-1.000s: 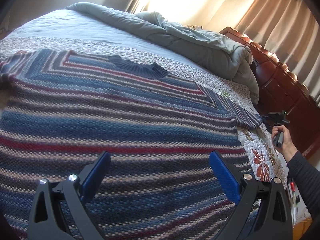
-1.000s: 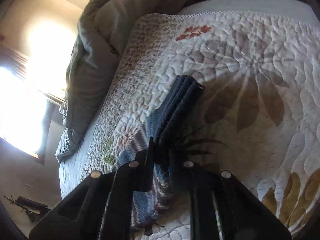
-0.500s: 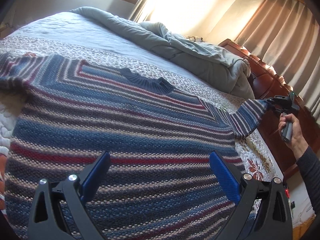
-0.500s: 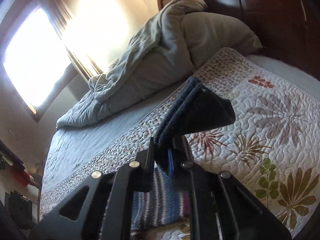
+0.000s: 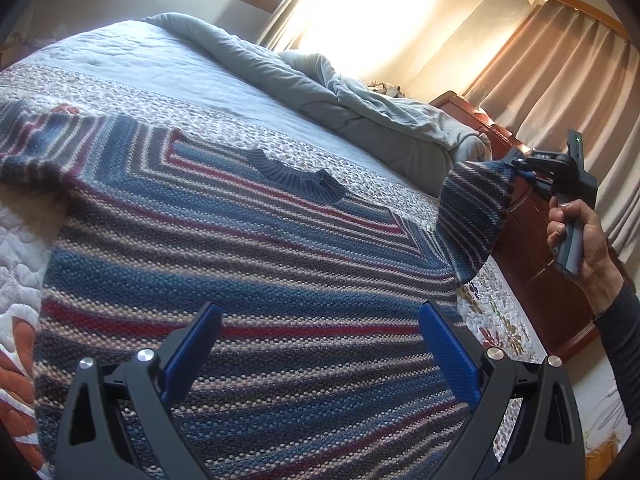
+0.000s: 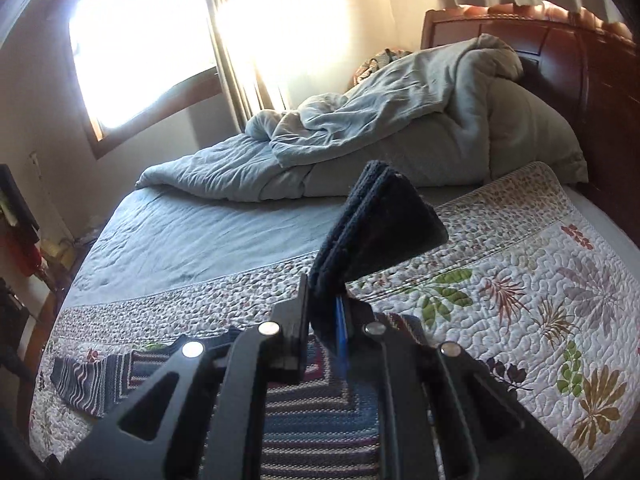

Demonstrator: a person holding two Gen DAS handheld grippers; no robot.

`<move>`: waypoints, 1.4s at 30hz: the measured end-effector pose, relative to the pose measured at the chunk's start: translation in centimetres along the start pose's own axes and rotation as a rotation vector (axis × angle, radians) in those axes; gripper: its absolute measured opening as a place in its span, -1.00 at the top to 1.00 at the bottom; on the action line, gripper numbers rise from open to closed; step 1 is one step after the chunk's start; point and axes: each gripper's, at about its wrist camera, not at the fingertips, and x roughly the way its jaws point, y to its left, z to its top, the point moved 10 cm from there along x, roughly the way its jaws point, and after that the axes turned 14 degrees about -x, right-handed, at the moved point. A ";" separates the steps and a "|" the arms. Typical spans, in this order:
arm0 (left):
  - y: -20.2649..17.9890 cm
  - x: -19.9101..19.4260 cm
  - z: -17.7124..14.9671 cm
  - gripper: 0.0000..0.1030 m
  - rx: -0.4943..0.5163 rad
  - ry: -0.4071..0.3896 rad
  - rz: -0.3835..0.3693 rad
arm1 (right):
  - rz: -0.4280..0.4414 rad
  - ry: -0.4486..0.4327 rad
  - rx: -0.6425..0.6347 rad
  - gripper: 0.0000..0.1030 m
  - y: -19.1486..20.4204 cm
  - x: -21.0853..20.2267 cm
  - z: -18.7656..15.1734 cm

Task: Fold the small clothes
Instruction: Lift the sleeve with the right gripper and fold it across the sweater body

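Observation:
A knitted sweater [image 5: 240, 264] with blue, red and cream stripes lies spread flat on the bed, its dark ribbed collar [image 5: 296, 176] toward the far side. My left gripper [image 5: 320, 352] hovers open just above the sweater's lower body, nothing between its blue pads [image 5: 448, 352]. At the right, a hand holds my right gripper [image 5: 520, 168], shut on the dark cuff of the right sleeve [image 5: 472, 216], which hangs lifted off the bed. In the right wrist view the cuff [image 6: 372, 232] sticks up from the closed gripper [image 6: 332, 312]. The other sleeve [image 6: 92, 376] lies flat.
A floral quilt [image 6: 540, 300] covers the near part of the bed. A rumpled grey duvet [image 6: 380, 132] is piled toward the wooden headboard [image 6: 560, 52]. Bright windows and beige curtains [image 5: 568, 72] stand behind. A person's sleeve [image 5: 620, 340] reaches in from the right.
My right gripper has lifted the right sleeve's cuff off the quilt, raising it and rolling upright. The left gripper has drawn back a little and stayed open.

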 end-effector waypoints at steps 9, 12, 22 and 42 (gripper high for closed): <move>0.8 -1.2 1.2 -0.93 -0.046 -0.010 -0.032 | 0.000 0.061 -0.171 0.80 9.3 2.3 -1.8; 1.0 -1.4 1.4 -0.93 -0.057 -0.014 -0.034 | -0.012 0.107 -0.256 0.81 12.9 4.3 -4.2; 2.2 -1.4 1.7 -0.93 -0.080 -0.007 -0.030 | -0.092 0.253 -0.534 0.82 22.6 11.9 -14.0; 0.1 3.1 2.8 -0.93 -0.260 0.143 -0.181 | 0.189 0.134 0.201 -0.32 16.4 0.7 -22.3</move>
